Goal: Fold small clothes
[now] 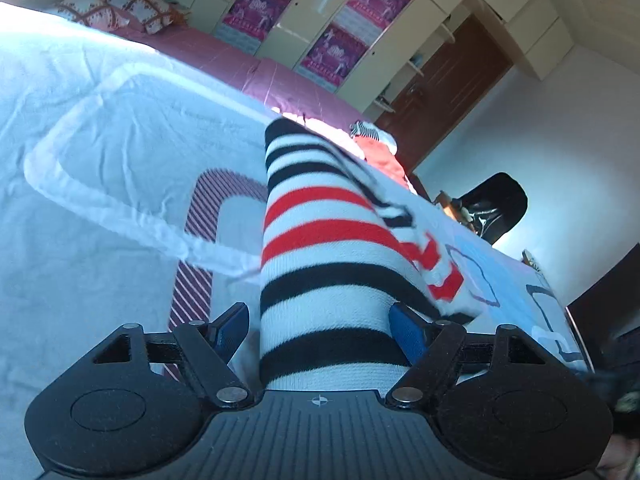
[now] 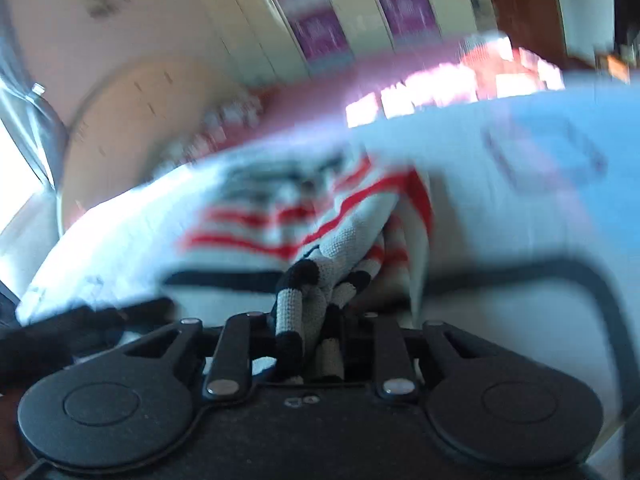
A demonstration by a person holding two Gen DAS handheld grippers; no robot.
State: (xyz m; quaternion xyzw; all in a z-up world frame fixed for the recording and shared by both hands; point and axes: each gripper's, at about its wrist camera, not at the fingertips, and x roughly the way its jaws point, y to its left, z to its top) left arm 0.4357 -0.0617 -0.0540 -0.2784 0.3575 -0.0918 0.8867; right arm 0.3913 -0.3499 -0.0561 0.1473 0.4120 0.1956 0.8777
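On the bed (image 1: 80, 128), the striped knit garment (image 1: 328, 240) runs up between the left claw's (image 1: 320, 320) wide-spread jaws; only its right blue pad (image 1: 406, 326) seems to touch the cloth. The right claw (image 2: 312, 320) is nearly closed, pinching a bunched fold of the same garment (image 2: 304, 280).

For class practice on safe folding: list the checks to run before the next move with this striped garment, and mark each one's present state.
1. Right gripper shut on striped garment: ok.
2. Left gripper gripping cloth: not ok, the jaws are apart with cloth between them.
3. Garment flat on bedsheet: not ok, bunched.
4. Right view sharp: not ok, blurred.
5. Fold edges aligned: cannot tell.
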